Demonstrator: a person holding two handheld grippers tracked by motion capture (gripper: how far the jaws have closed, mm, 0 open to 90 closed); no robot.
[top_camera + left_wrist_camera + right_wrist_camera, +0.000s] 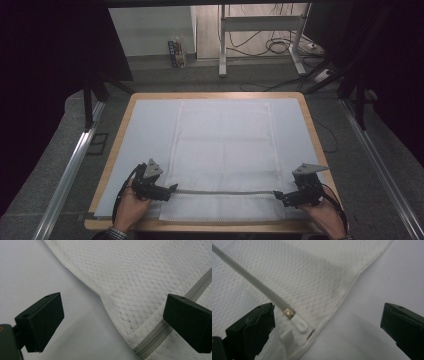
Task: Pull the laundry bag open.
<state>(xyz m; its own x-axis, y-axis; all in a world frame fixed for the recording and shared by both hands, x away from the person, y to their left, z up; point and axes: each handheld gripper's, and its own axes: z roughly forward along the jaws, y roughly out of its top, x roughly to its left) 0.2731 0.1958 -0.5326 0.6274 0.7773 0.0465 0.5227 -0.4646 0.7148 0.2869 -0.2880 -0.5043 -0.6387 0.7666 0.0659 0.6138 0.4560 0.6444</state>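
One white mesh laundry bag (223, 155) lay flat on the tabletop (307, 107), its zipper (225, 192) running along the near edge. Left gripper (172, 188) and right gripper (276, 195) rested at the zipper's ends, jaws open, gripping nothing.

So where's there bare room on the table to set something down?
Two bare strips of blue cover flank the mesh bag: one between its left edge and the table rim, one on its right. It is crowded at the near edge, where both claws, left and right, sit at the zipper ends.
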